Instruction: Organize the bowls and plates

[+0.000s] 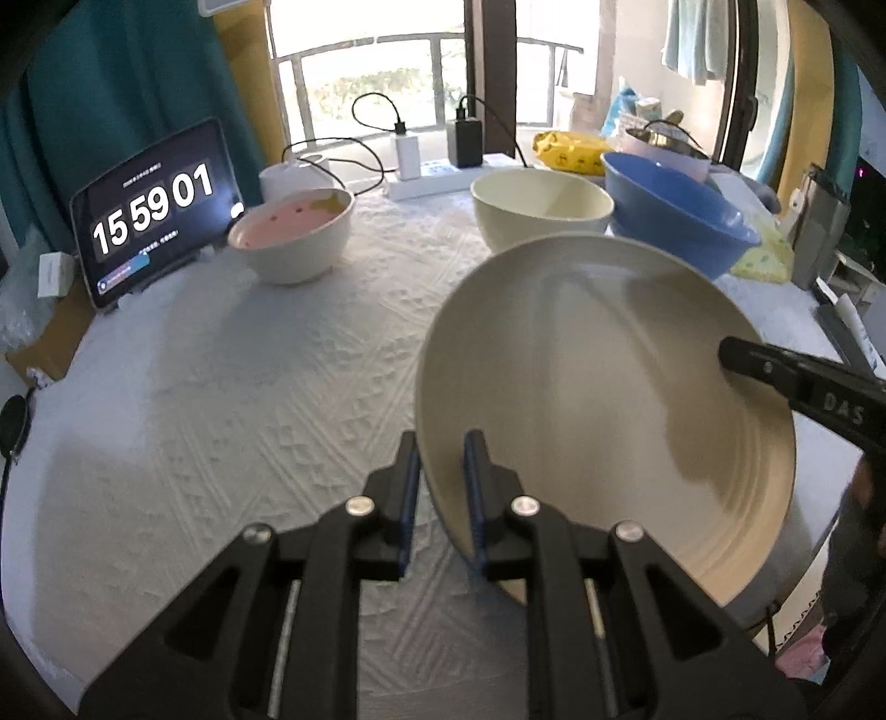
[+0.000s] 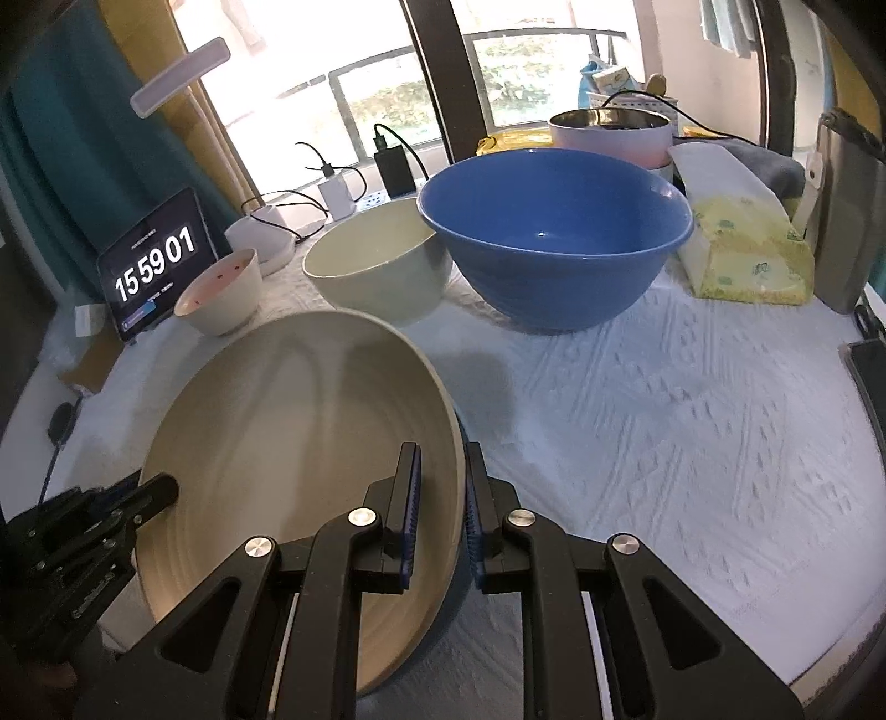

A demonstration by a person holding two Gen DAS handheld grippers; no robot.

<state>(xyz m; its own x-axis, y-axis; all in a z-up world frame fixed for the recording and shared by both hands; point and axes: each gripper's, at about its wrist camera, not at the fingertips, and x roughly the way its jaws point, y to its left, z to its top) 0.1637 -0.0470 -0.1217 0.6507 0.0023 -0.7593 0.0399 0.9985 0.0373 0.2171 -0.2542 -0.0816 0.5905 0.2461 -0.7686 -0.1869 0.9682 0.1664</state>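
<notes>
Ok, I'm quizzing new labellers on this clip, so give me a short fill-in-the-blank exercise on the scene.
1. Both grippers are clamped on the rim of the beige ____.
2. The largest bowl on the table is coloured ____.
3. The small bowl nearest the tablet is ____ inside.
4. The left gripper and right gripper grip ____ sides.

Missing: plate; blue; pink; opposite

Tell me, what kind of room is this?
Probably a lived-in home, not a lab: a cloth-covered table by a balcony window, a tissue pack, chargers on a power strip, and laundry hanging.
</notes>
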